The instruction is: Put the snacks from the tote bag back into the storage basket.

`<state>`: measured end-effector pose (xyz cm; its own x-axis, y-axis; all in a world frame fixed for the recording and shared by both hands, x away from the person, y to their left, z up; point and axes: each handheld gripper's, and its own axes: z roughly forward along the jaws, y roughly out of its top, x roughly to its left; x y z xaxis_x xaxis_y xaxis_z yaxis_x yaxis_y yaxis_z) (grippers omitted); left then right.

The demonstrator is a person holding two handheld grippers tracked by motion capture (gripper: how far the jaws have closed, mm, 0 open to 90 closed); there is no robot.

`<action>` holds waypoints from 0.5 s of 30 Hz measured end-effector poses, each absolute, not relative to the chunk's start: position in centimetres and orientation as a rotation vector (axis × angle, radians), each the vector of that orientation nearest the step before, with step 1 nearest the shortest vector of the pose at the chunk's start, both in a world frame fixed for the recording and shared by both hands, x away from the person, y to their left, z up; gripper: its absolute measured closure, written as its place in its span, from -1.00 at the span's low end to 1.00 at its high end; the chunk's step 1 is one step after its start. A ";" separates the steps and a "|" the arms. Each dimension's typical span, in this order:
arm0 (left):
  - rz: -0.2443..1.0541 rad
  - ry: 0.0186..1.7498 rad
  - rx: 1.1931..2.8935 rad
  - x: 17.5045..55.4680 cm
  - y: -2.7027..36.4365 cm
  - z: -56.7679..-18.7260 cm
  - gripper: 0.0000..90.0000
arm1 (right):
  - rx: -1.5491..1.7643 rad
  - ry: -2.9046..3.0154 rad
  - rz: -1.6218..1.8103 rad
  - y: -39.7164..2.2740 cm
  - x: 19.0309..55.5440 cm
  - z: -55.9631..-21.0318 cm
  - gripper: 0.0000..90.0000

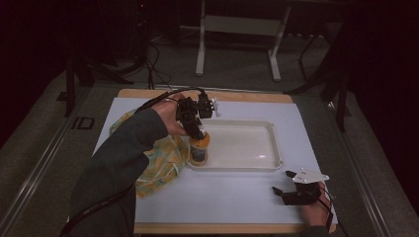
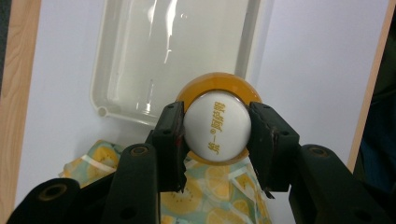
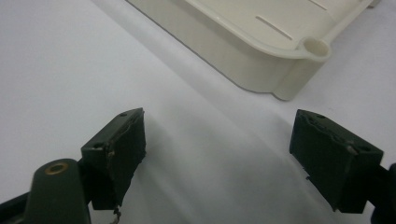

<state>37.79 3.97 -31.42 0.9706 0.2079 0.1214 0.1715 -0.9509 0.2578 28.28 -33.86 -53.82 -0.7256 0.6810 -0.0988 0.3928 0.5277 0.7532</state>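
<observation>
White sheet (image 1: 237, 197): covers the wooden table (image 1: 148, 94) almost edge to edge.
Tray (image 1: 269, 148): pale plastic, shallow, mid-sheet toward the far edge.
Cloth (image 1: 163, 163): lemon-slice print, crumpled at the tray's left edge.
Bottle (image 2: 215, 122): small; orange body, white domed cap with gold lettering; upright in the tray's near-left corner.
Left gripper (image 2: 215, 140): from above, jaws clenched on the bottle's cap.
Right gripper (image 3: 217, 154): jaws spread wide, nothing between; near the sheet's near-right corner.
</observation>
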 end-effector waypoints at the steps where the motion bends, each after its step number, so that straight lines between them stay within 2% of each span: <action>1: 0.217 0.276 2.875 37.9 3.9 -31.5 0.31 | 0.884 2.388 1.038 -33.9 28.3 -53.8 -0.60; 15: 0.221 0.303 2.893 38.4 3.3 -33.3 0.31 | 0.883 2.390 1.037 -33.9 28.3 -53.8 -0.60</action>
